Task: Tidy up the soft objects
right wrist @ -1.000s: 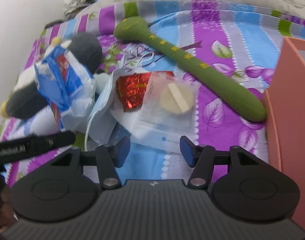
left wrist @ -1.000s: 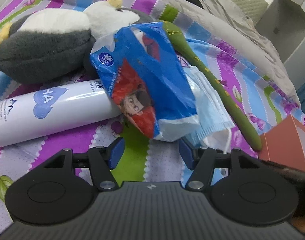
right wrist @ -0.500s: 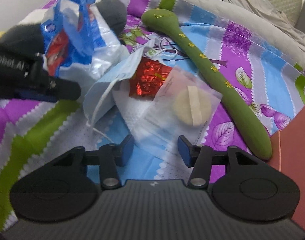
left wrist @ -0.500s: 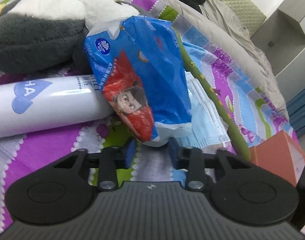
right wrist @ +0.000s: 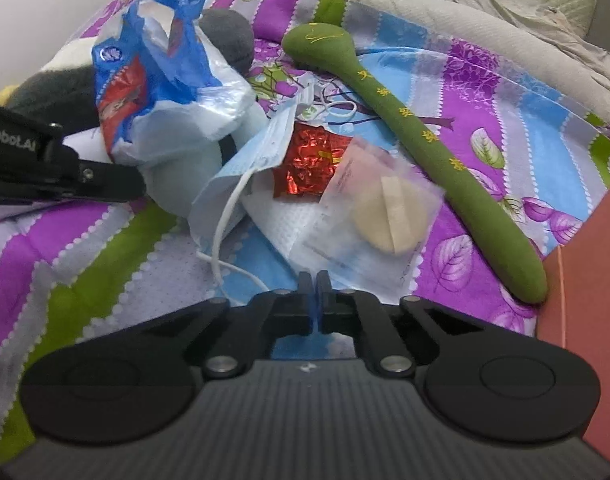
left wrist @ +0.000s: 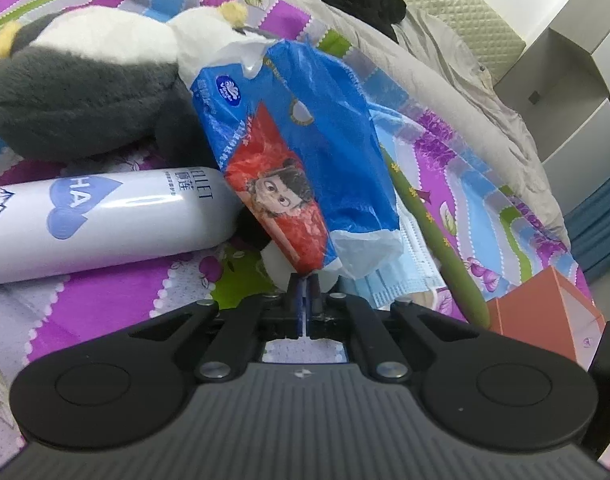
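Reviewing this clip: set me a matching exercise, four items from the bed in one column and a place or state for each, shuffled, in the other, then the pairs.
1. blue and red plastic tissue pack
2. white cylindrical bottle
3. long green plush stick
4. round beige powder puff

A. sealed in a clear packet
B. end pinched in the left gripper
C. lying beside the grey plush toy
D. tip against the orange box

Pairs: 1-B, 2-C, 3-D, 4-A

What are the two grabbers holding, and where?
The left gripper pinches the blue tissue pack by its bottom edge. The right gripper pinches the clear packet by its near edge.
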`<state>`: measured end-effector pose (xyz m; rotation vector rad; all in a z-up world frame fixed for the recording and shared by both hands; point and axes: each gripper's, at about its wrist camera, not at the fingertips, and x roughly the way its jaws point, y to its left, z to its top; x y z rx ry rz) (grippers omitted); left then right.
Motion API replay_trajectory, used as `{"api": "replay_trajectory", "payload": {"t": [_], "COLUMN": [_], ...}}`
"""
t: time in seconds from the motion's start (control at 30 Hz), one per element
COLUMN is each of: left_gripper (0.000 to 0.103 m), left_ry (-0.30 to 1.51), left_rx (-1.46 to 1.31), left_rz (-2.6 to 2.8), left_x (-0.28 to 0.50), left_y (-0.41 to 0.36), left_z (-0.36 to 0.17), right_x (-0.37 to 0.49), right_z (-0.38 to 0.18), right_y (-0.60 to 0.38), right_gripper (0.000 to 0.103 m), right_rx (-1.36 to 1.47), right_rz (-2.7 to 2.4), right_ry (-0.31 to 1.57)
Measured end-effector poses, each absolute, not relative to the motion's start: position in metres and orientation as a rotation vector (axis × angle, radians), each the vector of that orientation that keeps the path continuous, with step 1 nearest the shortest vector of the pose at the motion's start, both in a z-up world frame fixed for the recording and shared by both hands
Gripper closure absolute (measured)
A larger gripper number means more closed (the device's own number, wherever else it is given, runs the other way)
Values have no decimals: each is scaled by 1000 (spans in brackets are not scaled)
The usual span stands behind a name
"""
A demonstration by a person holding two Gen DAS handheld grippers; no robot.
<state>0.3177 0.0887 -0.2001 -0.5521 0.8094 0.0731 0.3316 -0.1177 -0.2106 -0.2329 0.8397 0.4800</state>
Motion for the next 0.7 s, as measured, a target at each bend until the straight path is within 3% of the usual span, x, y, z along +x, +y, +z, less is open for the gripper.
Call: {"api": "replay_trajectory", "payload": {"t": [0.7], "left_gripper": [102], "left_ry": [829], "left_rx": [-539], "left_rz": [27], "left_x": [212], "left_y": [80], "left_z": [-167], "right_x": [243], "right_z": [-163], "right_y": [-151], "right_gripper": [99], "right_rx": [-253], "right_rz": [452], "right_ry": [813]}}
